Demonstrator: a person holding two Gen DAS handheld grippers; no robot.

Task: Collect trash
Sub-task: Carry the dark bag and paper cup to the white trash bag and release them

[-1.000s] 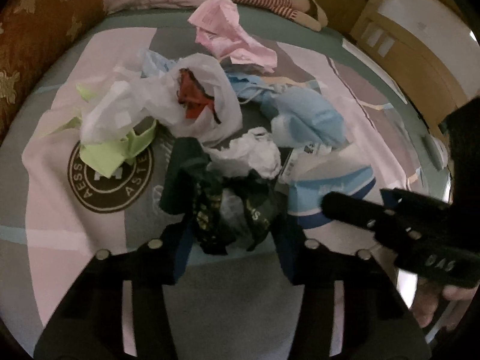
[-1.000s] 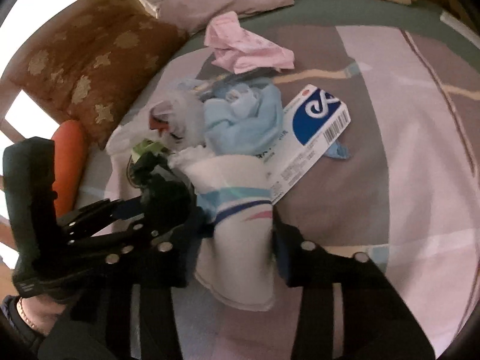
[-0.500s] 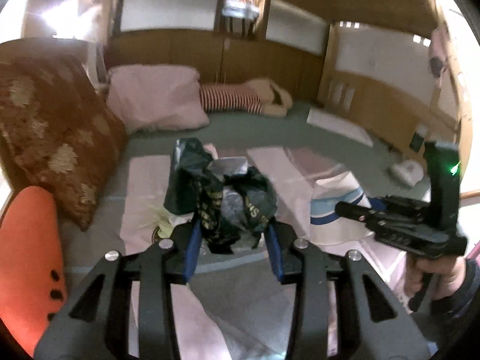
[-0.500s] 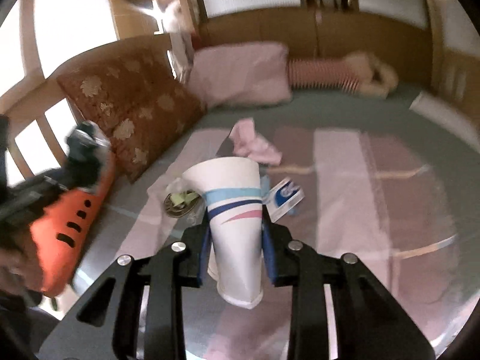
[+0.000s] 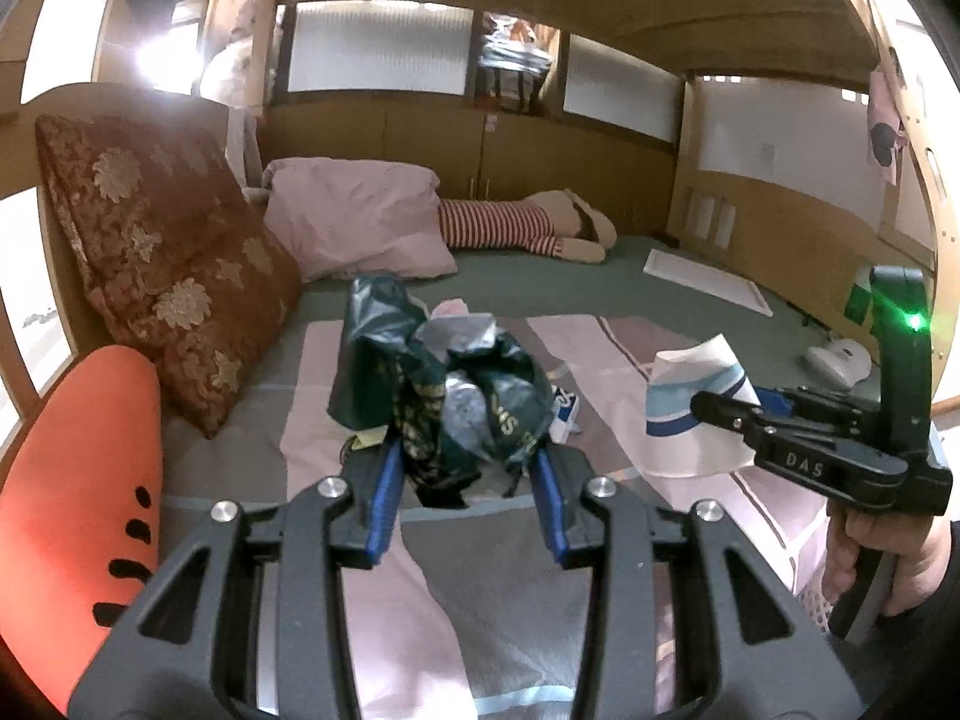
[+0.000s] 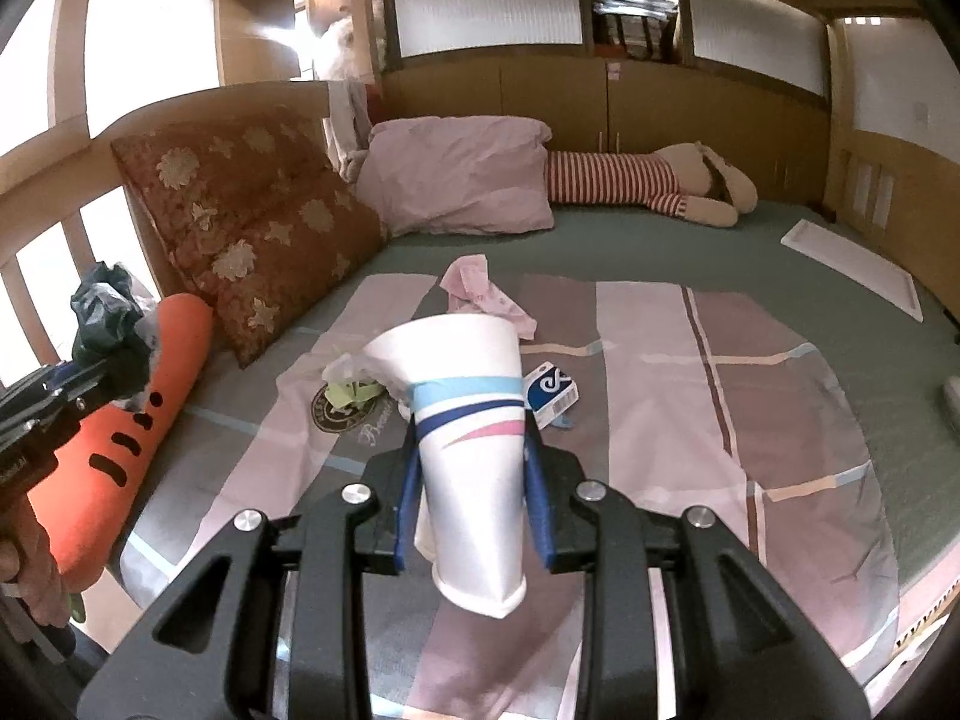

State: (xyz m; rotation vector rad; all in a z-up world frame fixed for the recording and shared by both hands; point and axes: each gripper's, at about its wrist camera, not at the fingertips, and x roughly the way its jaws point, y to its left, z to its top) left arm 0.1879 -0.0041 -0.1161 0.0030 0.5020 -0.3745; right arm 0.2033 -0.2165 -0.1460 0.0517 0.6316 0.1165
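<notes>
We've got the left tool (image 5: 465, 480) clamped on crumpled dark green foil wrapper (image 5: 444, 384), right tool (image 6: 471, 471) gripping white paper cup (image 6: 471, 438) above the bed (image 6: 780, 420).

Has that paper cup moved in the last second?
Yes. The paper cup, clamped in the right gripper, was down beside the blue box; now it is lifted above the bed.

Black left gripper (image 5: 465, 495) with blue pads (image 5: 384, 495), silver screws (image 5: 332, 486), bare-skinned hand (image 5: 882, 558).
</notes>
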